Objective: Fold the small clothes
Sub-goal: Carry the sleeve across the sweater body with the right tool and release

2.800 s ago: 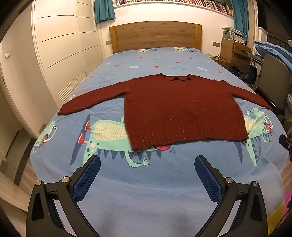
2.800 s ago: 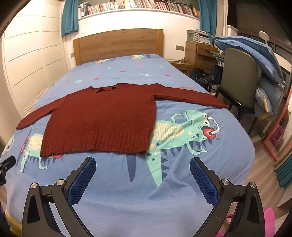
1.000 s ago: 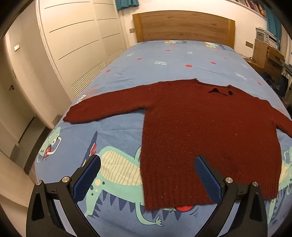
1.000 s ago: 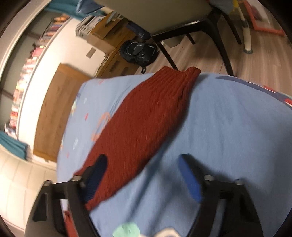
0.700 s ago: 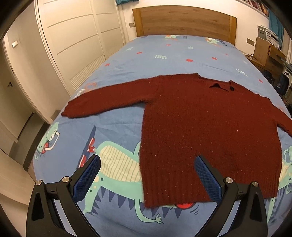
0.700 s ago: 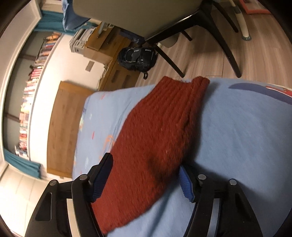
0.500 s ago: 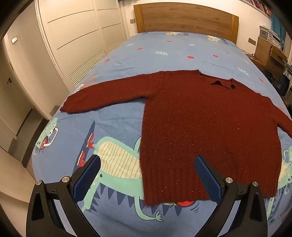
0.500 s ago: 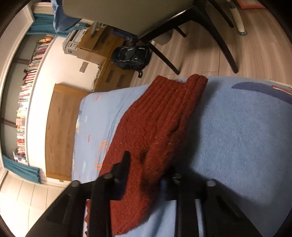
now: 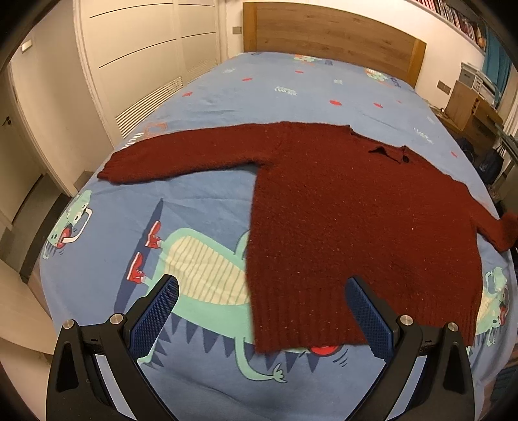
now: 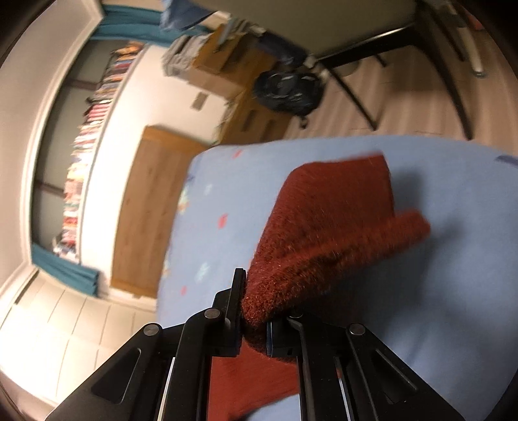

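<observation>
A dark red knitted sweater [image 9: 356,210] lies flat, front up, on the blue dinosaur-print bed [image 9: 200,207], its left sleeve [image 9: 181,155] stretched out to the left. My left gripper [image 9: 259,311] is open and empty, hovering over the sweater's bottom hem. My right gripper [image 10: 254,311] is shut on the sweater's right sleeve [image 10: 327,226] and holds it bunched and lifted off the bed; the cuff end hangs folded ahead of the jaws. That raised sleeve shows at the right edge of the left wrist view [image 9: 506,233].
A wooden headboard [image 9: 330,29] stands at the far end of the bed. White wardrobe doors [image 9: 145,61] line the left side. A chair [image 10: 404,39], a dark bag [image 10: 288,90] and a wooden desk [image 10: 233,58] stand on the floor beside the right edge.
My right gripper closed on the right sleeve and lifted it off the bed, folding its cuff end over. My left gripper stayed open over the hem, shifting only slightly.
</observation>
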`<state>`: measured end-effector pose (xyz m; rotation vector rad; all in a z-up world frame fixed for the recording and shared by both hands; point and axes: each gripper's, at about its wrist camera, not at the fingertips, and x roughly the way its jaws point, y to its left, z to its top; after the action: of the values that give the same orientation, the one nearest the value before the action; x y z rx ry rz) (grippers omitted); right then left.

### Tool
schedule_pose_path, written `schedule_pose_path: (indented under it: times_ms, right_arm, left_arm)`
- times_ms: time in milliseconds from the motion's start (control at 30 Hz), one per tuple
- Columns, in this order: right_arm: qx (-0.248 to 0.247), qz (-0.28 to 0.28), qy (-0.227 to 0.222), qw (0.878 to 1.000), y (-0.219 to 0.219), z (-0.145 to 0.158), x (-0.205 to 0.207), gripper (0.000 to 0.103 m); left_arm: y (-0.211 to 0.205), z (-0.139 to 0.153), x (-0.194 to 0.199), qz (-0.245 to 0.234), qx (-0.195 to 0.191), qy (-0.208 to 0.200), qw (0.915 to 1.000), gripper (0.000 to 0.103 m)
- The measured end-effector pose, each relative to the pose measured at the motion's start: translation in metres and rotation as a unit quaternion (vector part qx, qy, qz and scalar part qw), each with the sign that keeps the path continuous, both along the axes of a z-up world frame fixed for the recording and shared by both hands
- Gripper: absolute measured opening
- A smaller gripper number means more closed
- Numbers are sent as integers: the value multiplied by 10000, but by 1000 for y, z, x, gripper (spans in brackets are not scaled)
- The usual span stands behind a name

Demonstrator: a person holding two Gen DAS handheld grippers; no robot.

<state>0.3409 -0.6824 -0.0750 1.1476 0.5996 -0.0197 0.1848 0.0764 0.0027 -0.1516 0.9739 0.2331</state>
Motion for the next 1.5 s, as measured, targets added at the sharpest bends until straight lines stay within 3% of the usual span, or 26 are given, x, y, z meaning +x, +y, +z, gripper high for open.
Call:
schedule_pose_path:
  times_ms: [300,500,867,1000,1100,1200,1333,1500]
  right_arm:
    - [99,1043,-374,9938,136,58,41,9]
    - [-7,1839,-543,9814,254,87,69,9]
    - [-308,2933,-610,9536,423,86,90,9]
    - [-746,3376,-505,9370,477,71,90,10]
    - [-1326,3704,-275,9189,514,53,88,10]
    - [-2128,4080,59,8878,545,30,80,10]
    - [-3360,4509,364,8261,584,1,63,11]
    - [-4459,4825,400,7528,615,-21,39,14]
  left_arm:
    - [39,11,-31,182,-116,-258,9994,101]
    - [78,10,-51,464,-320,-317,9979,101]
    - [131,4,-79,883,-521,-306,9943,101]
    - [139,-1,-83,962,-512,-261,9937,101]
    - [142,-6,-85,1004,-548,-221,9932,101]
    - [145,-11,-86,1023,-568,-167,9930,101]
    - [146,-17,-85,1037,-609,-99,9927,101]
    - [144,-19,-84,986,-563,-92,9935,101]
